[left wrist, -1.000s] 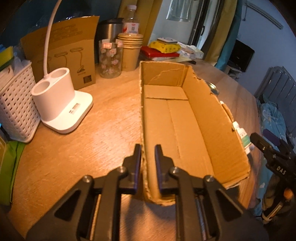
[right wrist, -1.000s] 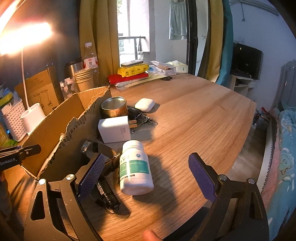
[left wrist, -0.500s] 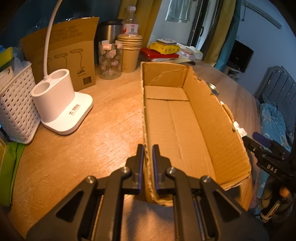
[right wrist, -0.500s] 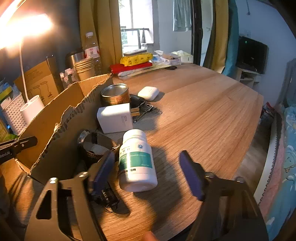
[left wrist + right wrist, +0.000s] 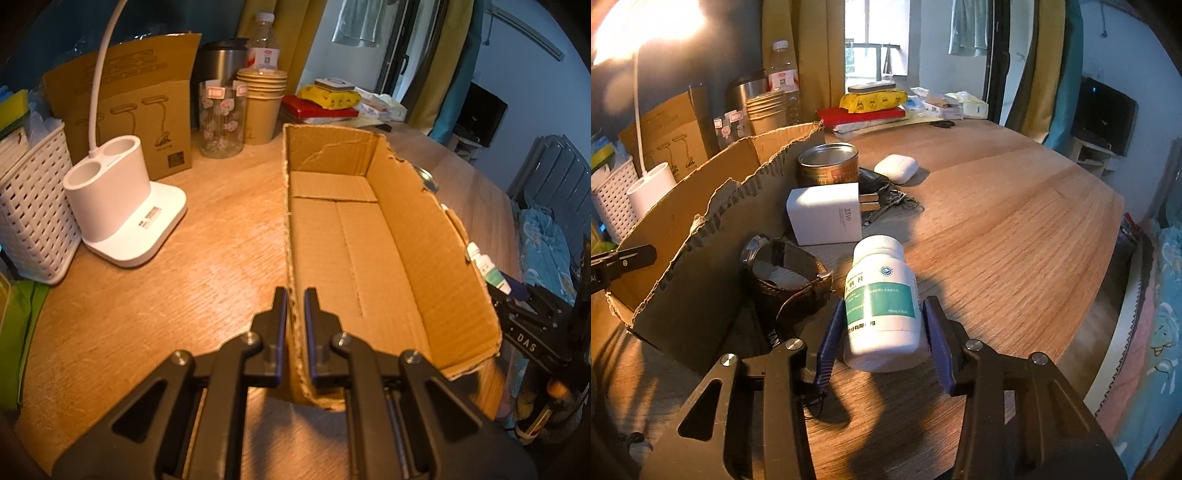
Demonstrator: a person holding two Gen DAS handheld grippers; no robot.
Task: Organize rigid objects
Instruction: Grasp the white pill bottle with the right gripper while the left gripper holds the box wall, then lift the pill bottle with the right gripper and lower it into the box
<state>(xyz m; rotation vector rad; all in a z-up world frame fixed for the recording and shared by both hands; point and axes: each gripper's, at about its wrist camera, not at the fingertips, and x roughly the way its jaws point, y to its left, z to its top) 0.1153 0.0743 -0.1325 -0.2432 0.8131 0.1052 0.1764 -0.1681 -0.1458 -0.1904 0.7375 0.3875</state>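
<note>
Left gripper (image 5: 294, 314) clamps the cardboard box (image 5: 436, 236) wall — right gripper (image 5: 884, 332) closing around the pill bottle (image 5: 882, 302).

Each camera rides behind its own gripper, tilted down at the wooden table (image 5: 155, 295). The left view looks close along the cardboard box (image 5: 369, 236) from its near wall; the right faces that box's outer side (image 5: 713, 229); both share the box

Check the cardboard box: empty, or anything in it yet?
Empty. In the left wrist view the cardboard box shows only its bare floor and flaps; the pill bottle is outside it, on the table.
</note>
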